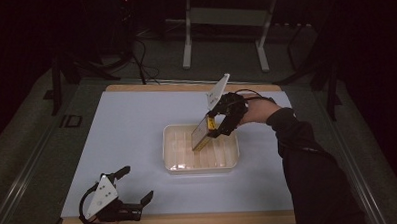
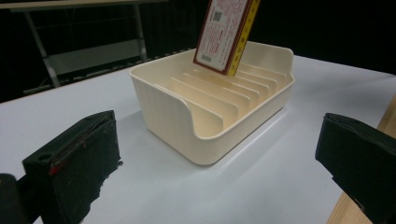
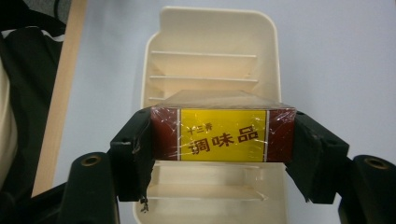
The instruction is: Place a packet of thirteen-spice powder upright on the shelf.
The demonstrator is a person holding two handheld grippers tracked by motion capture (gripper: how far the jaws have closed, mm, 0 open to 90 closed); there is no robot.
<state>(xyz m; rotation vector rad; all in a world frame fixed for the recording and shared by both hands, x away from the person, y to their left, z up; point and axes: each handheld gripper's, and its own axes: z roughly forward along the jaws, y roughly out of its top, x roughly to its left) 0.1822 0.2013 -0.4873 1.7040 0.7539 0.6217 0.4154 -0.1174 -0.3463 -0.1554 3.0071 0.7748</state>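
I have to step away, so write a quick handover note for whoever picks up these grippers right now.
Right gripper: shut on the boxed seasoning packet, held tilted over the cream slotted tray, its lower edge near the dividers.
Left gripper: open, holding nothing, near the front left corner of the white mat.
Done: box picked up and brought over the tray.
Left: it does not look seated yet; probably lower it into a slot between dividers, then release.
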